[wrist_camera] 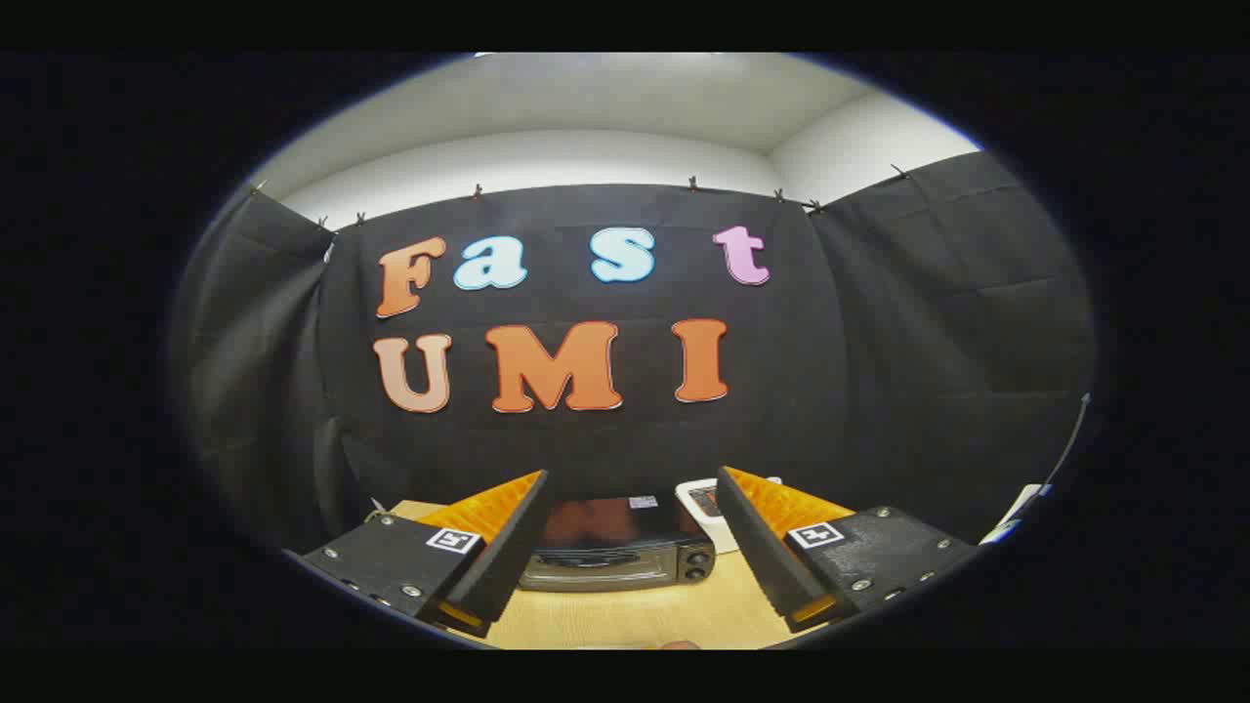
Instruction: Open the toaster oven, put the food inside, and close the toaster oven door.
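Toaster oven [615,554] is seen shut on the wooden table [635,615], framed between the spread fingers and well beyond their tips, w/ a white device [705,508] just behind its far corner. Gripper [630,542] is held wide open w/ nothing between the jaws, clear of the oven. No step of the task is judged done yet: door to be opened, food to be put in, door to be closed; a small brownish item [679,644] below the fingers is too cut off to be identified.
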### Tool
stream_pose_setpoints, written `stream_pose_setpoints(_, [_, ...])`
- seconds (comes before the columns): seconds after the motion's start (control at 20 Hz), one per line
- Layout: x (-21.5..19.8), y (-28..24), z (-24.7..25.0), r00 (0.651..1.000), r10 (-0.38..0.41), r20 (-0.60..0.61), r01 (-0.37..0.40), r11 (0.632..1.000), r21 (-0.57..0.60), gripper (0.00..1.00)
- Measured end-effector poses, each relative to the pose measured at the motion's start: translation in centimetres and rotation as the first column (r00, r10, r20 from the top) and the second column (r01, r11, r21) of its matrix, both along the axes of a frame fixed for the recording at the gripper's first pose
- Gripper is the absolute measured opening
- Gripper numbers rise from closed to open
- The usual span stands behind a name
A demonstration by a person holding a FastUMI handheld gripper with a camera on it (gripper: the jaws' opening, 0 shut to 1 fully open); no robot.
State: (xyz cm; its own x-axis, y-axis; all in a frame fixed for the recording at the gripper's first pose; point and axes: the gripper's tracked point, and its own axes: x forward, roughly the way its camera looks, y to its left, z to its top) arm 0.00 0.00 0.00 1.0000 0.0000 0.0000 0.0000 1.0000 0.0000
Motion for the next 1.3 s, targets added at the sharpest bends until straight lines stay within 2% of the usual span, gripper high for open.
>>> stream_pose_setpoints(0.75, [0.3, -0.3, -0.6, 1.000, -0.010, -0.013, 0.010, 1.000, -0.030, 0.99])
stream_pose_setpoints(1.3, [3.8, 2.6, -6.6, 0.991, 0.039, -0.125, -0.047, 0.997, -0.059, 0.99])
